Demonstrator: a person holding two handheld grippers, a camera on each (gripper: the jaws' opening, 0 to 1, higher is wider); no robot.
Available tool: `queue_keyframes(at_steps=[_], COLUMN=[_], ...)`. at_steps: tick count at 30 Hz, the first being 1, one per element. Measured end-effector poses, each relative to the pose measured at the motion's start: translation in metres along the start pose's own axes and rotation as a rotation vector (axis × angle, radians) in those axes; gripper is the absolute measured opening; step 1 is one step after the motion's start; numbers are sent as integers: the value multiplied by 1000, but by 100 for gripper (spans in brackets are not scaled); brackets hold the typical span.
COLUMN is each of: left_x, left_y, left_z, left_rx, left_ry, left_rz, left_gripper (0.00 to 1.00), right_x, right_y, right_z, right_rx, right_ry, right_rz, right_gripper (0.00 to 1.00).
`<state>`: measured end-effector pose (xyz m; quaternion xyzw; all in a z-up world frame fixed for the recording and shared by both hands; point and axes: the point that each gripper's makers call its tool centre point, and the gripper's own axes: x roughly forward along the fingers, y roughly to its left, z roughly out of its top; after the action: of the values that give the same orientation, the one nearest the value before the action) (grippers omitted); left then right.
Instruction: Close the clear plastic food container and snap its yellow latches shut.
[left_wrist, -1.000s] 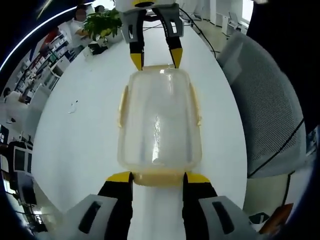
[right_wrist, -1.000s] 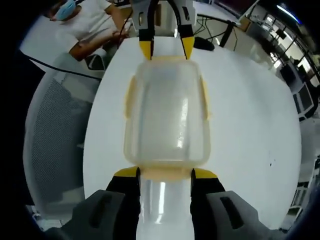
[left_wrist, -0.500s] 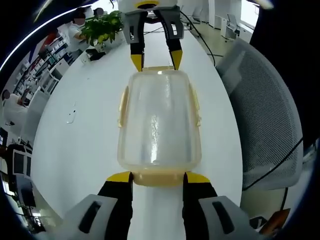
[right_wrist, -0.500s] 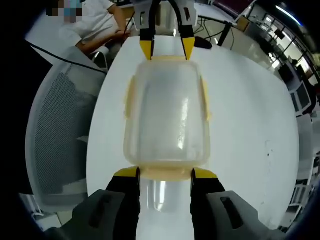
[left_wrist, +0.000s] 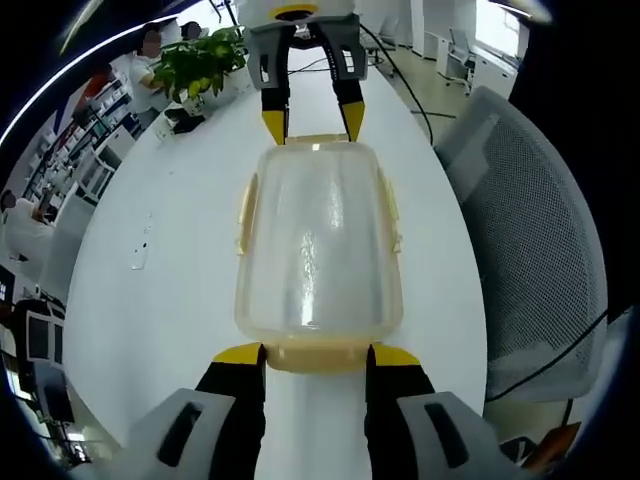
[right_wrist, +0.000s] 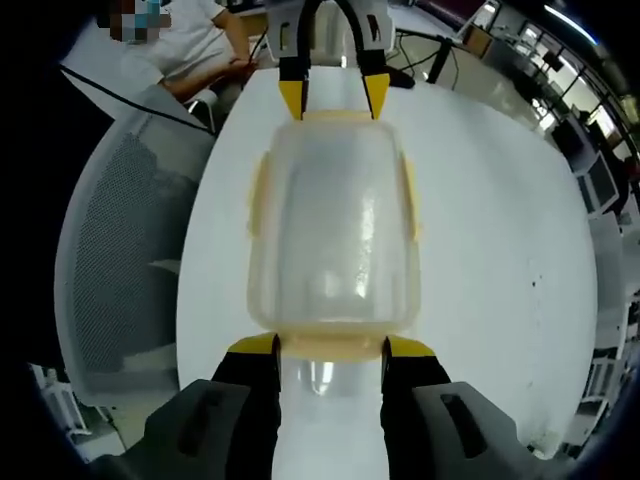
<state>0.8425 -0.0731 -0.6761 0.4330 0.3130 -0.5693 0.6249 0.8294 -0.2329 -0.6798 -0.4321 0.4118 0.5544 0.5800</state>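
The clear plastic container (left_wrist: 318, 240) (right_wrist: 333, 230) is held lengthwise between my two grippers above the white table (left_wrist: 150, 300). Pale yellow latches (left_wrist: 243, 215) lie along its long sides. In the left gripper view my left gripper (left_wrist: 318, 356) is shut on the yellow latch at the near end, one jaw at each side of it. My right gripper (left_wrist: 312, 122) grips the far end the same way. In the right gripper view the right gripper (right_wrist: 332, 347) holds the near-end latch, and the left gripper (right_wrist: 333, 100) is at the far end.
A grey mesh office chair (left_wrist: 530, 230) (right_wrist: 120, 250) stands close to the table's edge beside the container. A potted plant (left_wrist: 200, 55) sits at the table's far end. A person in white (right_wrist: 190, 50) sits behind the chair. Cables trail over the far table.
The room has slid a little behind the container in both views, so both hands moved together. The container and the two grips on it look the same.
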Motion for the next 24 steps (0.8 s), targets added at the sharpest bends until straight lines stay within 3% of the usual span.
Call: queue_keyframes(at_steps=[24], left_x=[29], left_y=[9], left_z=[37], left_rx=[-1], left_ry=[-25], left_rz=[-1], left_gripper=[32], right_x=[-2], right_y=[-9], right_z=[-49], right_rx=[5], right_ry=[34], right_rz=[9], right_gripper=[35])
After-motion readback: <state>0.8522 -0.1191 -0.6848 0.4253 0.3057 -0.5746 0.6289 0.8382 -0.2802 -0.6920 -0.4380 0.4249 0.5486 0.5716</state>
